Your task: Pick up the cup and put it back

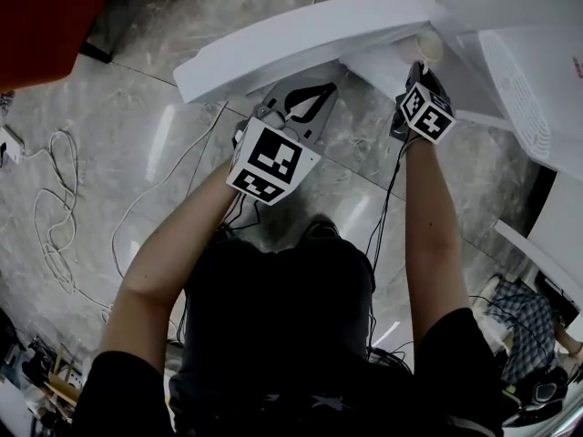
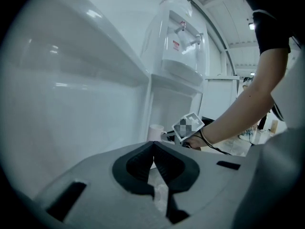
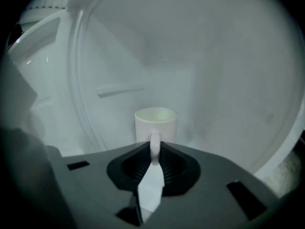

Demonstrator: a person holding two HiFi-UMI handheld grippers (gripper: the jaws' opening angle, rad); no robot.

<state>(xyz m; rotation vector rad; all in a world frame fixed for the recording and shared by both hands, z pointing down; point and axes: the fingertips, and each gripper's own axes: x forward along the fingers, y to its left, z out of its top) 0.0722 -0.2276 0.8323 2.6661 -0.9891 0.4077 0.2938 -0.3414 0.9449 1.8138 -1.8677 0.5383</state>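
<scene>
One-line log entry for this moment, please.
right tongs: shut on handle of cup | left tongs: shut, empty | cup: upright

Person, one entry:
- Wearing a black short-sleeved top (image 1: pixel 273 335).
- Left gripper (image 2: pixel 153 144) and right gripper (image 3: pixel 155 149) are showing grey shells and black ribbed pads (image 3: pixel 137 163).
- Each is carrying a white marker cube (image 1: pixel 271 162) printed with black squares.
- Thin black cables (image 1: pixel 386 203) are trailing along the forearm.
</scene>
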